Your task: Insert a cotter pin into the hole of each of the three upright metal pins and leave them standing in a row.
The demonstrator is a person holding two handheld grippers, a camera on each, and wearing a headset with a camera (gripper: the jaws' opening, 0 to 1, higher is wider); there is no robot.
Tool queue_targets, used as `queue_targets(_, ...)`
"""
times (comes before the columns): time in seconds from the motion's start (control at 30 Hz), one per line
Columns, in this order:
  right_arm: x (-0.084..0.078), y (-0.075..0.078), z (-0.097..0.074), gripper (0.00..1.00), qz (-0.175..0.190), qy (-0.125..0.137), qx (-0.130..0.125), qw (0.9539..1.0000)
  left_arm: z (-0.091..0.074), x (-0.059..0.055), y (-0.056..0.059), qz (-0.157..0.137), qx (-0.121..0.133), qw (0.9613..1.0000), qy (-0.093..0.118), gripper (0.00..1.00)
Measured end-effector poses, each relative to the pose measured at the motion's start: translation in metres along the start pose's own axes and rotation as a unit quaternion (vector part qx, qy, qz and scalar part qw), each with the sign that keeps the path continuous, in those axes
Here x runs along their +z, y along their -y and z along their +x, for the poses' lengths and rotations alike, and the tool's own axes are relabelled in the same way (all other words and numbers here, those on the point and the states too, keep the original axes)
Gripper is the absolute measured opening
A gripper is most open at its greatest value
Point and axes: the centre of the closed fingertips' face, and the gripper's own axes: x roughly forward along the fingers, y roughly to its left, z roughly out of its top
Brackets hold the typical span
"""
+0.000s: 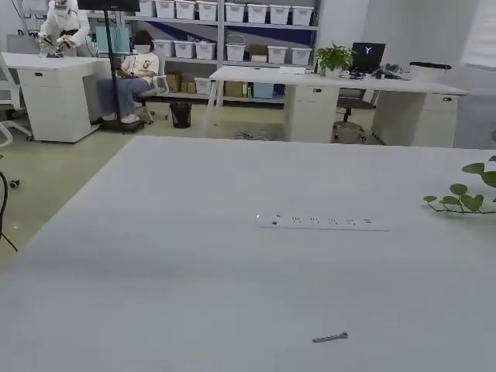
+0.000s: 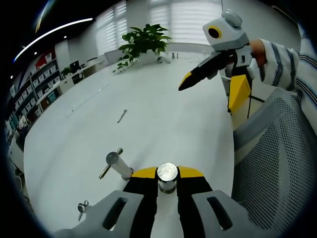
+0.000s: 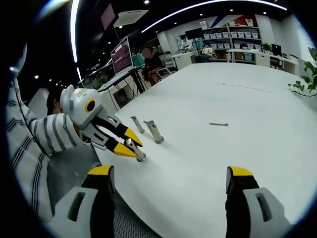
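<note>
Left gripper (image 3: 130, 144): jaws clamped on an upright metal pin (image 2: 167, 173) at the near edge of the table (image 2: 163, 124). Right gripper (image 3: 171, 173): jaws wide apart, holding nothing. A second pin (image 3: 155, 131) and a third pin (image 3: 136, 124) stand just beside the clamped pin; a loose cotter pin (image 2: 122, 116) lies well beyond it.

The head view looks forward and slightly down from above the near end of the white desk (image 1: 155, 256), toward shelves (image 1: 232, 23) far behind. The left gripper view sits low at the desk edge, very close to an upright metal pin (image 2: 167, 174), and faces a potted plant (image 2: 143, 42). The right gripper view looks across the desk from just off its edge. All three views share the desktop and one loose cotter pin (image 1: 330, 338).
</note>
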Motion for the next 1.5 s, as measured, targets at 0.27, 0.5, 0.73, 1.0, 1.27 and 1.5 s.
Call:
queue_targets(0.27, -0.003, -0.002, 0.001, 0.92, -0.001, -0.007, 0.004, 1.0, 0.002, -0.004, 0.002, 0.008, -0.003, 0.9999, -0.006, 0.1)
queue_targets(0.5, 0.002, -0.003, 0.002, 0.92, -0.006, -0.004, 0.006, 1.0, 0.003, -0.007, 0.004, 0.003, -0.003, 1.0, -0.005, 0.1)
queue_targets(0.73, 0.0, -0.005, 0.003, 0.92, -0.007, -0.007, 0.008, 0.9999, 0.004, -0.008, 0.003, 0.0, 0.002, 1.0, -0.003, 0.1)
queue_targets(1.0, -0.001, -0.007, 0.005, 0.92, -0.007, -0.008, 0.009, 0.9999, 0.003, -0.008, 0.003, 0.008, 0.0, 1.0, 0.002, 0.1)
queue_targets(1.27, -0.002, -0.008, 0.005, 0.91, -0.009, -0.009, 0.009, 0.9999, 0.004, -0.009, 0.002, -0.01, 0.006, 0.9999, 0.008, 0.11)
queue_targets(1.5, -0.001, -0.01, 0.005, 0.92, -0.011, -0.008, 0.011, 0.9998, 0.002, -0.003, 0.01, -0.033, -0.027, 0.9986, 0.03, 0.18)
